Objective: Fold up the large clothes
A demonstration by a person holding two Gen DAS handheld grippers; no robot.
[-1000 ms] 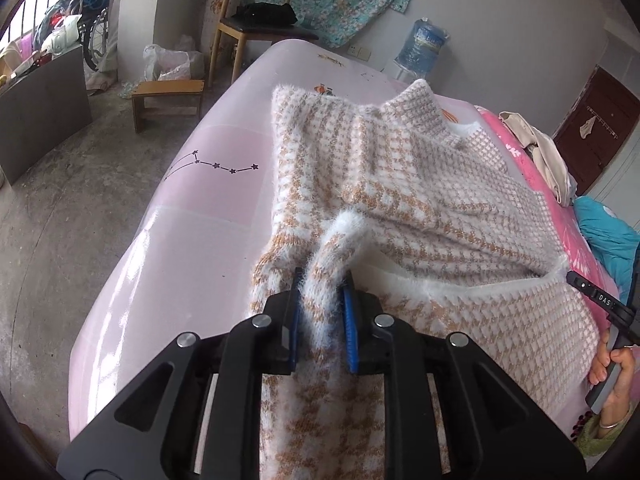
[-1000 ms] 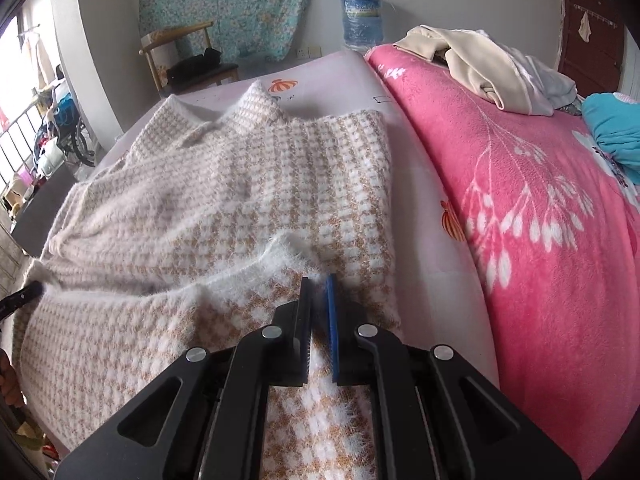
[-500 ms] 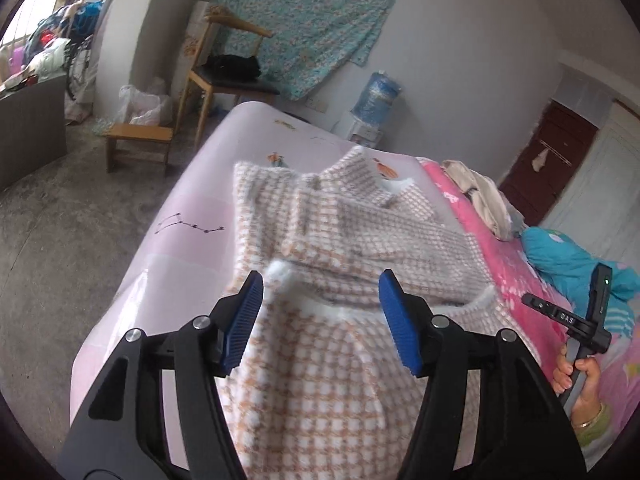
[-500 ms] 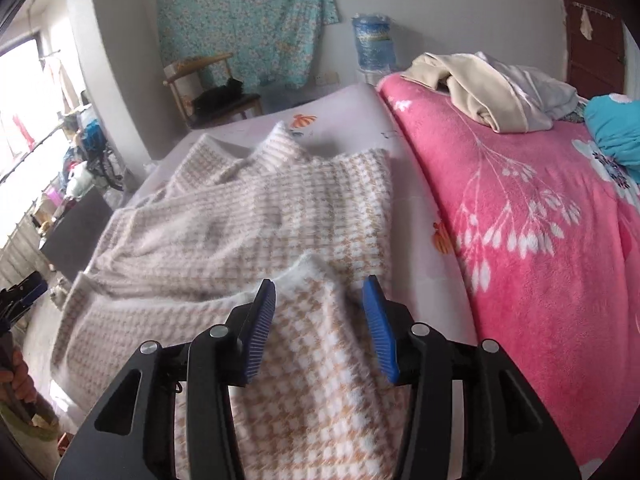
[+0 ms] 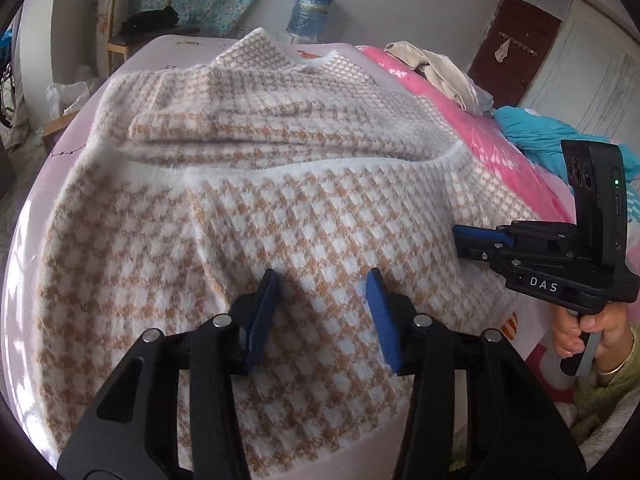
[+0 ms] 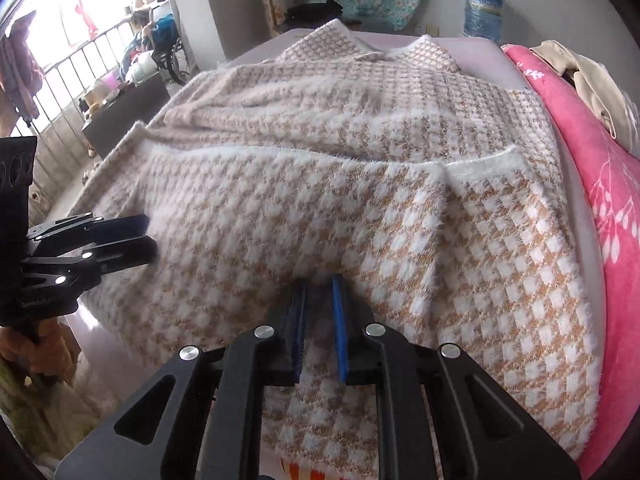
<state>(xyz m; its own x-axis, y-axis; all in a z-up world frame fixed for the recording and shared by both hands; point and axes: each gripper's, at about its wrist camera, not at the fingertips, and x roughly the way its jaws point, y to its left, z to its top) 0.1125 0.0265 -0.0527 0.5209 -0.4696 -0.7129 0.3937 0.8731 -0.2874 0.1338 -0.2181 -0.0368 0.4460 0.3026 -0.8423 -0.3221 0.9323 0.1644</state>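
My left gripper [image 5: 324, 280] has its jaws parted, closing in just now, hovering over the sweater [image 5: 280, 208] with nothing pinched between them. My right gripper [image 6: 318, 284] has jaws that have just narrowed to a slim gap; whether they nip the knit I cannot tell. The sweater lies spread on the bed [image 5: 120, 64], its white-trimmed hem folded up over its middle, collar at the far end. A pink blanket [image 6: 600, 168] lies beside the sweater's right edge.
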